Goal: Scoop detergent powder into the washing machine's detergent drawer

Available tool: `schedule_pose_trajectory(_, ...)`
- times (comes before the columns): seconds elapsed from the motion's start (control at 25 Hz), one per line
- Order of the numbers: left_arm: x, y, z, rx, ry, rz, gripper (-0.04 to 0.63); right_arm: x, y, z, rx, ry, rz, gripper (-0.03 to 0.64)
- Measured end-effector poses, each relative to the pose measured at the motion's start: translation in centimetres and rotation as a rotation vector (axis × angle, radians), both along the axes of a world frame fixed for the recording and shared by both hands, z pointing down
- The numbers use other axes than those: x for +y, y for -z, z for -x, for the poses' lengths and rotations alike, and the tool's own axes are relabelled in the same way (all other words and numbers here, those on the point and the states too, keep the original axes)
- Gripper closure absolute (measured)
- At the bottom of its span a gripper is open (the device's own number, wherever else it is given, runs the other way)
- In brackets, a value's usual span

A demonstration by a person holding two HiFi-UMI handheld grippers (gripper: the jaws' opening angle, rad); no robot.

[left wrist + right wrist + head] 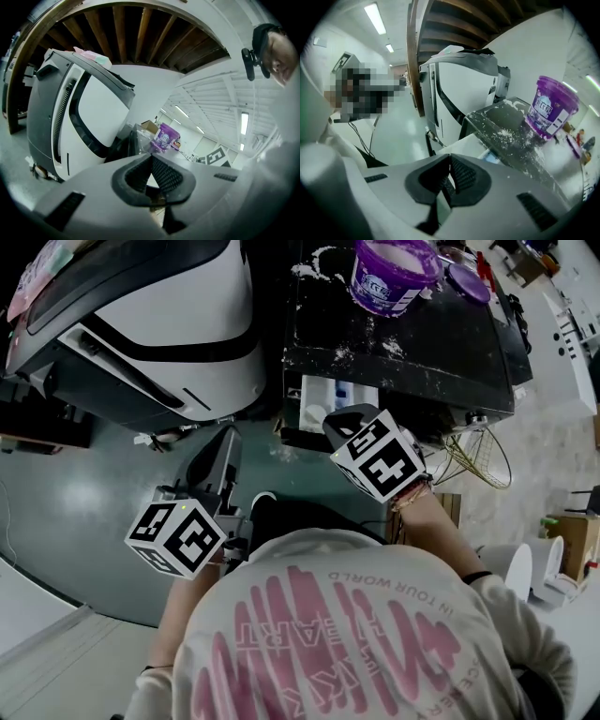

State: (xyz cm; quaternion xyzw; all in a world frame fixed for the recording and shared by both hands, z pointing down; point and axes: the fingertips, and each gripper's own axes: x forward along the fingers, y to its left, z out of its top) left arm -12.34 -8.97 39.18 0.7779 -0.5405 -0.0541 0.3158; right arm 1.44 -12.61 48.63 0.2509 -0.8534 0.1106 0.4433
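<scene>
1. Both tools are empty: left gripper [151, 158] and right gripper [449, 160] have jaws closed on nothing.
2. Risk: we spill in transit. Fine loose white powder [392, 349] already dusts the glossy black top [441, 343].
3. Round purple plastic tub [394, 273] sits lidless at 12 o'clock. White rectangular plastic drawer [317, 395] stands open at 11 o'clock of the right gripper.

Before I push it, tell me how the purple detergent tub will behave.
The purple tub is open, with its lid beside it, so a shove would likely spill powder. It tapers toward its base, so it may tip. On the black top, loose powder could let it slide.
</scene>
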Motion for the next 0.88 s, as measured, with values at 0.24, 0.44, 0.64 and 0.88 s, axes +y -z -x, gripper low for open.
schedule_pose_trajectory(0.24, 0.8, -0.3, 0.0, 0.008, 0.018, 0.001, 0.592, 0.6, -0.3, 0.0, 0.088, 0.074, -0.061, 0.615)
schedule_pose_trajectory(0.44, 1.4, -0.3, -0.4, 0.012, 0.021, -0.001, 0.592, 0.9, -0.4, 0.0, 0.157, 0.141, -0.124, 0.615)
schedule_pose_trajectory(0.64, 2.0, 0.0, -0.2, 0.007, 0.046, -0.01, 0.592, 1.1, -0.3, 0.0, 0.195, 0.19, -0.165, 0.614)
schedule_pose_trajectory(0.88, 2.5, 0.2, 0.3, 0.004, 0.079, -0.015, 0.592, 1.1, -0.3, 0.0, 0.249, 0.251, -0.222, 0.614)
